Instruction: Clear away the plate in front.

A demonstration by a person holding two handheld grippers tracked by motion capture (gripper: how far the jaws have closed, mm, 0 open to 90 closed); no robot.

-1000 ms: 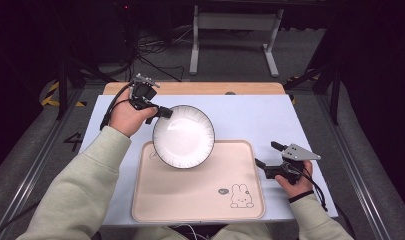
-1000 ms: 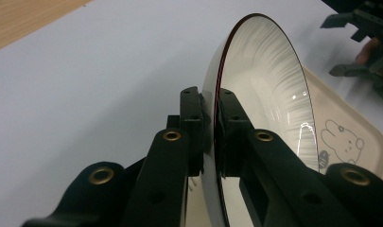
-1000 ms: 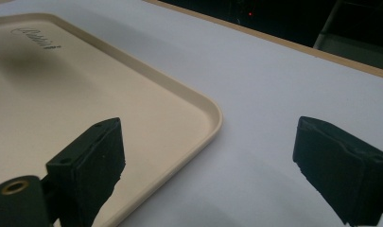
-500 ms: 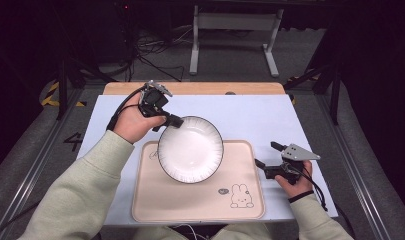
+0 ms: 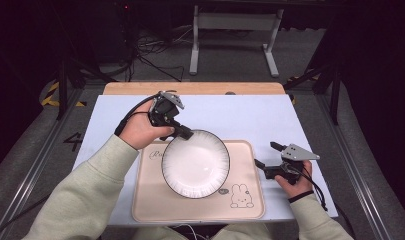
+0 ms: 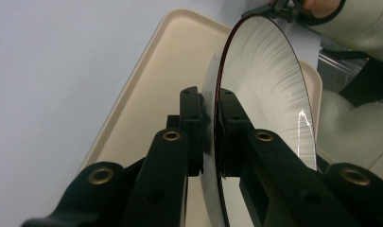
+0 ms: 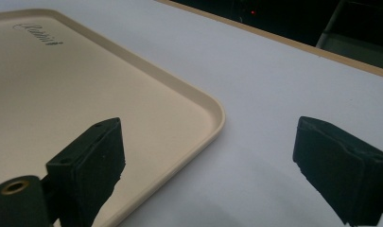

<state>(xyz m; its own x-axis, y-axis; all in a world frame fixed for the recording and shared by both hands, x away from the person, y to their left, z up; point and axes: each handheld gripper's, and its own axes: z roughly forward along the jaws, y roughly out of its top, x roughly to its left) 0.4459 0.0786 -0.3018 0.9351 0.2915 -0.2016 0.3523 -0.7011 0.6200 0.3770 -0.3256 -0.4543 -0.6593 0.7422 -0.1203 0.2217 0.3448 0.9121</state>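
While the left gripper (image 6: 209,137) pinches the plate (image 5: 195,163) rim, the right gripper (image 7: 208,175) gapes beside the tray (image 7: 132,109).

**Plate over tray**

White plate (image 5: 196,162) w/ thin dark rim, ribbed inner wall, empty. Held tilted above beige tray (image 5: 150,207), pinched at its upper-left edge. Tray lies flat on table, rabbit print at near-right corner, script at far-left.

A pale blue-white worktop (image 5: 230,117) with a bare wooden strip along its far edge carries one thing directly: a beige rounded-corner plastic tray (image 5: 150,202), rabbit-printed, lying flat at the near middle.
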